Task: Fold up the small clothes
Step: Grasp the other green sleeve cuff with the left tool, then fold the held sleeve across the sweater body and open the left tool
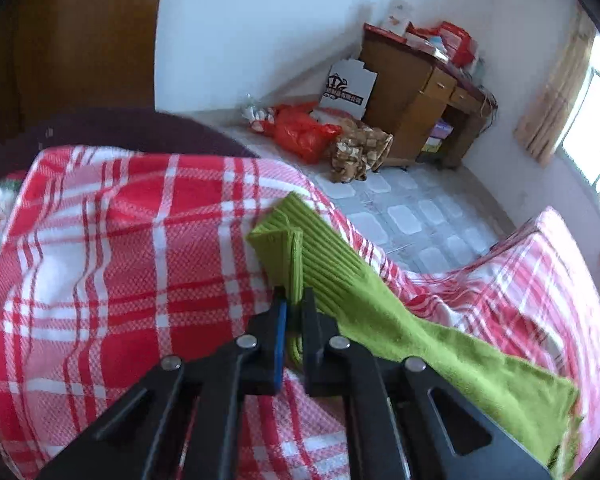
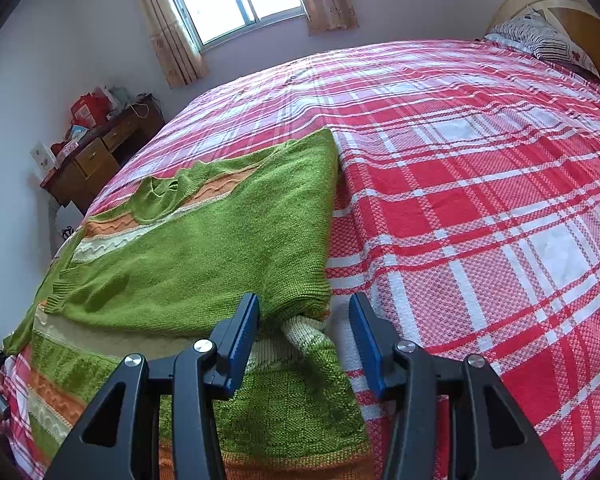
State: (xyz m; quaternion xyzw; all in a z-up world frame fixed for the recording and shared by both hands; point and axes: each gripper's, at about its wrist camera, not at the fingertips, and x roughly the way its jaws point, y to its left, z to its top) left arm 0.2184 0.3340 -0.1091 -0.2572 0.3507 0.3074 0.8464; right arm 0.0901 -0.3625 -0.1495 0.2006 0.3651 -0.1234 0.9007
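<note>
Two views, so left wrist first: the left tongs [image 1: 294, 300] are pinched tight on the ribbed cuff [image 1: 286, 240] of the green sweater's sleeve [image 1: 380, 312]. The cuff stands up folded over itself between the pads, which makes sense if the plan is to carry that sleeve across the body for a fold. The rest of the sleeve trails off to the lower right over the red plaid bedspread [image 1: 120, 240], near the bed's edge, with the tiled floor [image 1: 404, 216] and a wooden desk [image 1: 416, 100] beyond

Right wrist view: the right tongs [image 2: 304, 336] sit about half open, straddling the sweater's [image 2: 204, 264] bunched fabric near the hem. The pads don't look like they're pressing on anything, so I'd say it's hovering rather than holding, maybe ready to pin or grab that edge. The sweater lies flat-ish on the left part of the bed, one side already doubled over so the striped band [image 2: 120, 236] shows. Lots of bare bedspread to the right, probably kept as room for the finished fold
</note>
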